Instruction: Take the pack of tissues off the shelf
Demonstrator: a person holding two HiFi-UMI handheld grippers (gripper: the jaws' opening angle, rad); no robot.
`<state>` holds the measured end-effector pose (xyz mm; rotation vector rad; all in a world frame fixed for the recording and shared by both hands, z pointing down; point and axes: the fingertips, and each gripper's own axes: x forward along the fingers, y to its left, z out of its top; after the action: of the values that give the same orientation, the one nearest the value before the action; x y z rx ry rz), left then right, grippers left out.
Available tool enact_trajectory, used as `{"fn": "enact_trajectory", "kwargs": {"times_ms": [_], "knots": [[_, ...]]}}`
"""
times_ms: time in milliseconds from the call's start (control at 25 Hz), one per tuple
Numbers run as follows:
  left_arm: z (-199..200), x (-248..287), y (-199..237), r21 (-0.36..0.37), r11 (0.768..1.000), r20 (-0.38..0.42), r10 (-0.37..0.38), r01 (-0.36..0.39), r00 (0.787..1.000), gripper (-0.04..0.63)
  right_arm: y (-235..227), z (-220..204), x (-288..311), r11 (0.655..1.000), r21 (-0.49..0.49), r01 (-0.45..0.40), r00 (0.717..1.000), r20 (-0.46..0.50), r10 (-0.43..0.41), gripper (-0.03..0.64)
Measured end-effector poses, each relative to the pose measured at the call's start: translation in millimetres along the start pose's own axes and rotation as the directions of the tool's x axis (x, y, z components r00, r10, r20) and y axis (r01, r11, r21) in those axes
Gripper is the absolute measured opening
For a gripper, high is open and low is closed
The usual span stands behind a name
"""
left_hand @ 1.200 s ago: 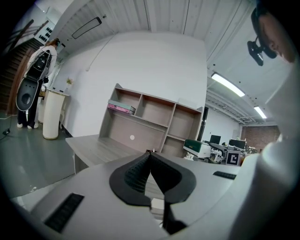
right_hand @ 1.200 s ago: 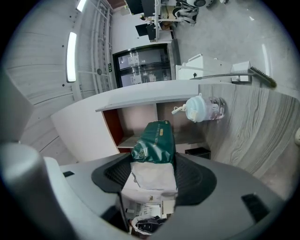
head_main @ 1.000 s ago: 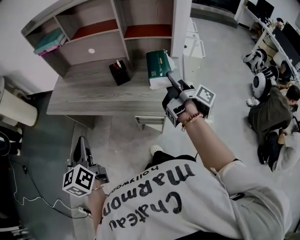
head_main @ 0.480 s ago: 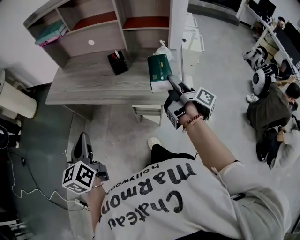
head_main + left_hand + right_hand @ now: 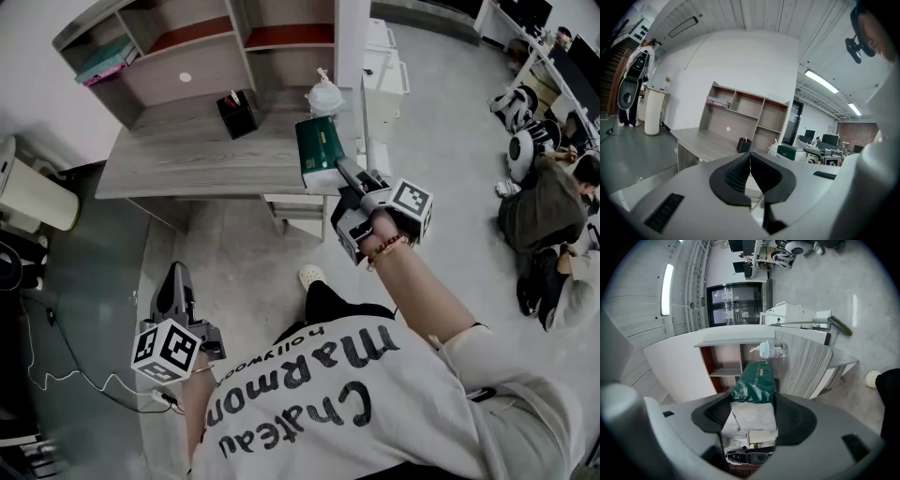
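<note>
A dark green pack of tissues (image 5: 319,150) with a white end is clamped between the jaws of my right gripper (image 5: 330,167), off the shelf unit (image 5: 187,58) and over the front right corner of the grey desk (image 5: 187,155). In the right gripper view the pack (image 5: 754,378) fills the gap between the pads of the right gripper (image 5: 753,401), which is shut on it. My left gripper (image 5: 175,281) hangs low at the left, away from the desk. In its own view the left gripper (image 5: 750,157) has its pads touching with nothing between them.
A black pen holder (image 5: 236,112) and a knotted white plastic bag (image 5: 324,97) stand on the desk. Teal and pink books (image 5: 103,59) lie in the top left shelf compartment. A white bin (image 5: 33,197) stands at the left, and people (image 5: 539,206) sit on the floor at the right.
The right gripper has drawn the pack back from the shelf toward the desk's front right corner and a little lower, uncovering the white bag. The left gripper has drifted slightly.
</note>
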<state>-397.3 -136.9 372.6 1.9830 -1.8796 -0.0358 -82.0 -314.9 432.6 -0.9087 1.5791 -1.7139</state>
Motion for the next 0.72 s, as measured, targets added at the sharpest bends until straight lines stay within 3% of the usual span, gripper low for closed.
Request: {"fn": "enact_trajectory", "kwargs": {"times_ms": [360, 720], "knots": [[-15, -6, -19, 0.011, 1.0, -0.018, -0.028, 0.028, 0.999, 0.018, -2, -3, -24, 0.989, -0.144, 0.044, 0.999, 0.014, -0.042, 0.288], [-32, -10, -75, 0.084, 0.995, 0.033, -0.065, 0.062, 0.997, 0.018, 12, 1, -58, 0.952, -0.305, -0.021, 1.0, 0.001, 0.023, 0.288]]}}
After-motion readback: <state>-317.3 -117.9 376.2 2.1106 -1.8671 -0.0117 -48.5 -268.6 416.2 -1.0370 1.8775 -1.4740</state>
